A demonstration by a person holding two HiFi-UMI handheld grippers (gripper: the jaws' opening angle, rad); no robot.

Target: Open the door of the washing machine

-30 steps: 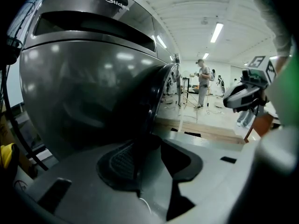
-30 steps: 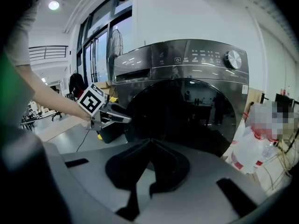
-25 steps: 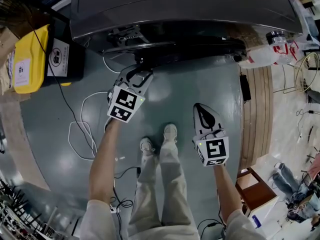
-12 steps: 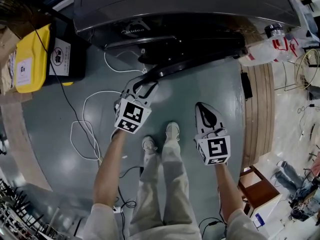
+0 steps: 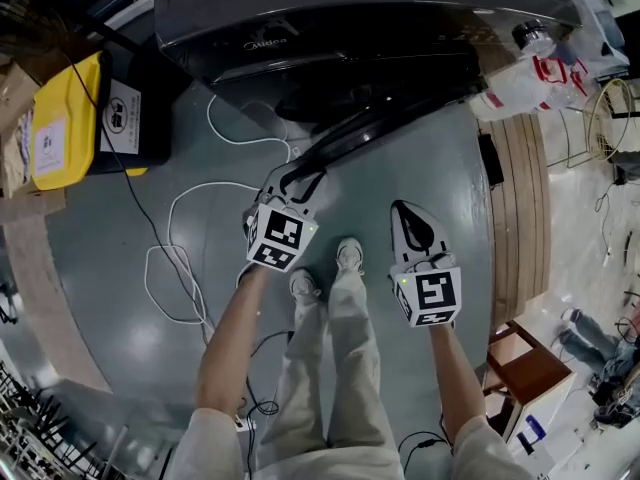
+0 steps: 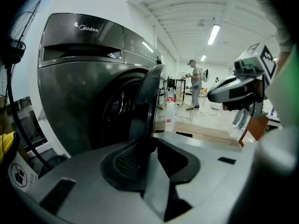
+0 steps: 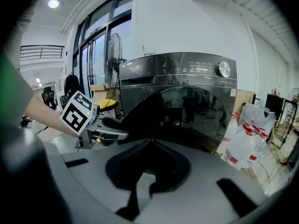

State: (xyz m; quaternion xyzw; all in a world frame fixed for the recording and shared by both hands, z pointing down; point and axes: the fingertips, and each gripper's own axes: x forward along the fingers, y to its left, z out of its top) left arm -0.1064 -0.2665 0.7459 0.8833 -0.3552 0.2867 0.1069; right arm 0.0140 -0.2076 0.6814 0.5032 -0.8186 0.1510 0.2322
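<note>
While left gripper (image 5: 300, 173) clamps rim of round dark-glass door (image 5: 400, 118), jaws having just narrowed onto it, door stands part-way out from dark grey front-loading washing machine (image 5: 350, 8). Latch released: done. Judged remaining: wider swing. Right gripper (image 5: 412, 218) pinched closed, empty, apart from door, above grey floor (image 5: 120, 228).

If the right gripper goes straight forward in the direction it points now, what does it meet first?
Most likely the dark outer face of the partly open door, which fills the view just ahead of the closed jaws of the right gripper. How far off it stands is hard to judge.
</note>
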